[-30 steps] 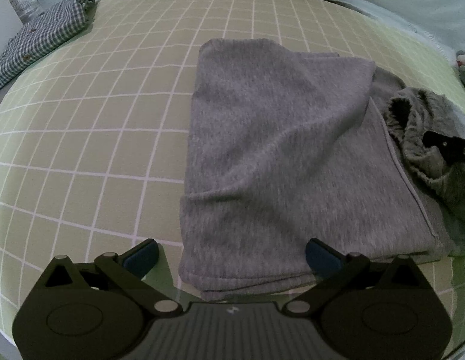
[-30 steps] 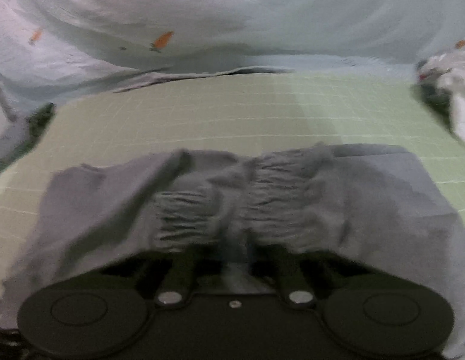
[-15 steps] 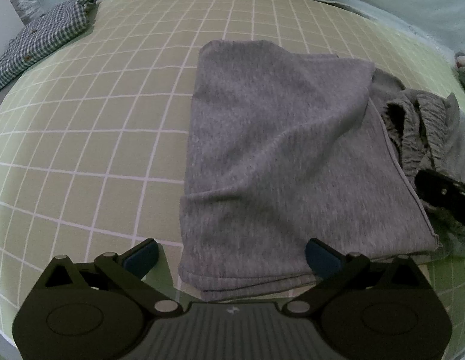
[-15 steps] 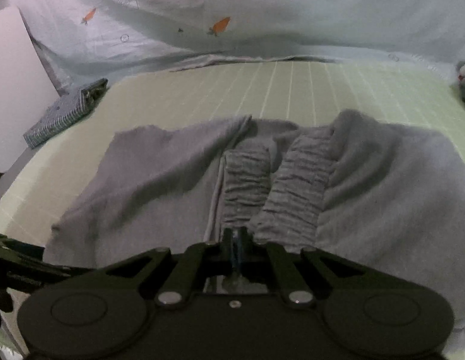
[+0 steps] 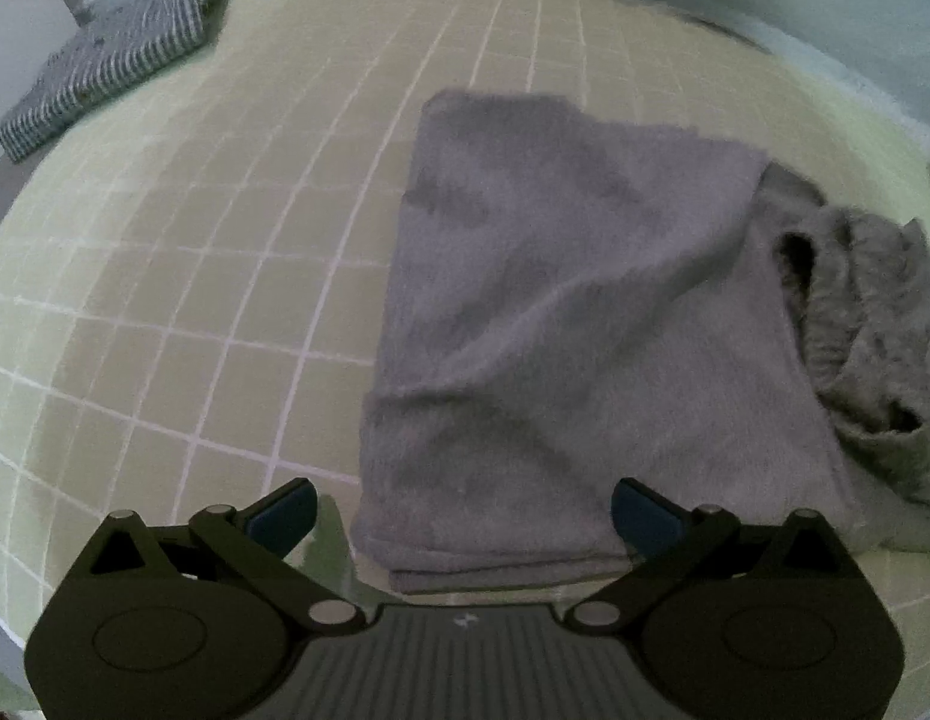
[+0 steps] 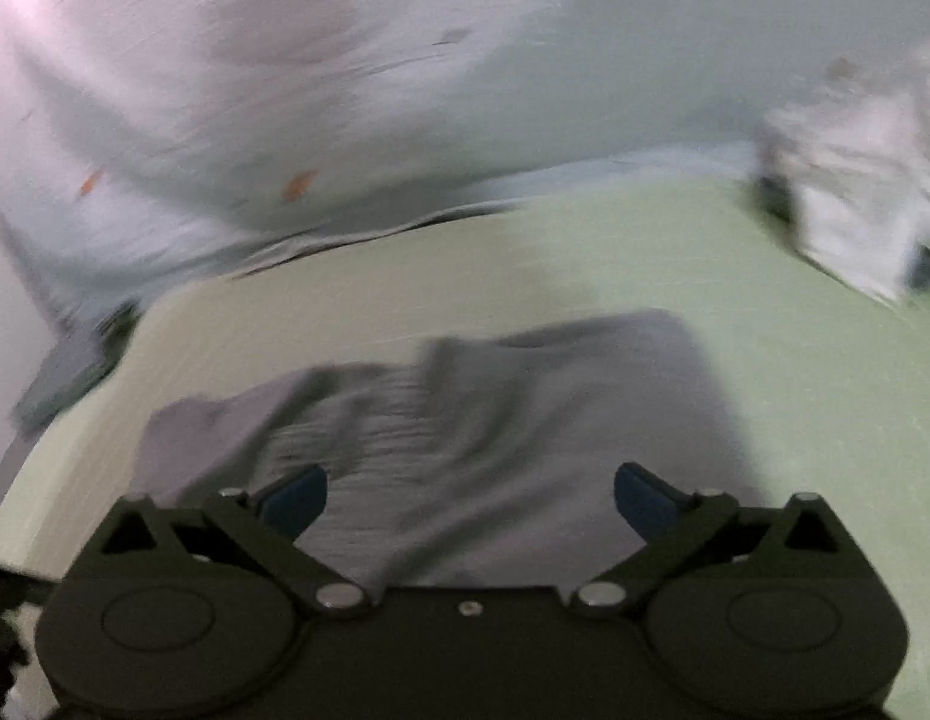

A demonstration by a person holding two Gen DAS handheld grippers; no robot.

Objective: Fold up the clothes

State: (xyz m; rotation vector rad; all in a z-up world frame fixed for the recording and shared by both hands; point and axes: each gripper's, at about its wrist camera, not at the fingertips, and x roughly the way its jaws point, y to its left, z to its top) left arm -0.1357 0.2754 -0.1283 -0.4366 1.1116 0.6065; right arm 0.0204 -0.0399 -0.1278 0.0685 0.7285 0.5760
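The left tool [image 5: 462, 507] has its blue-padded fingers spread wide, holding nothing, with the near edge of the grey garment [image 5: 561, 324] lying between them. That garment is folded into a rough rectangle on the green checked sheet [image 5: 183, 300] of what looks like a bed; stacked layers show at its near hem. On its right side a bunched ribbed elastic waistband [image 5: 855, 324] curls up loosely, partly open like a mouth. At the far left edge of the sheet lies a folded checked shirt [image 5: 105, 66], well apart from the grey piece.

The right tool [image 6: 470, 498] is likewise spread apart and empty, held just above the same grey garment [image 6: 525, 420], seen here from its waistband side (this view is badly smeared by motion, so details are soft). Beyond the green sheet [image 6: 795, 360] hangs a pale blue cloth [image 6: 405, 90] printed with small orange marks, and a whitish heap of fabric [image 6: 849, 192] sits at the far right.

No brand, label or readable writing shows on the garment or either tool; only a tiny pale mark sits on the left tool's ribbed body, too small to make out.
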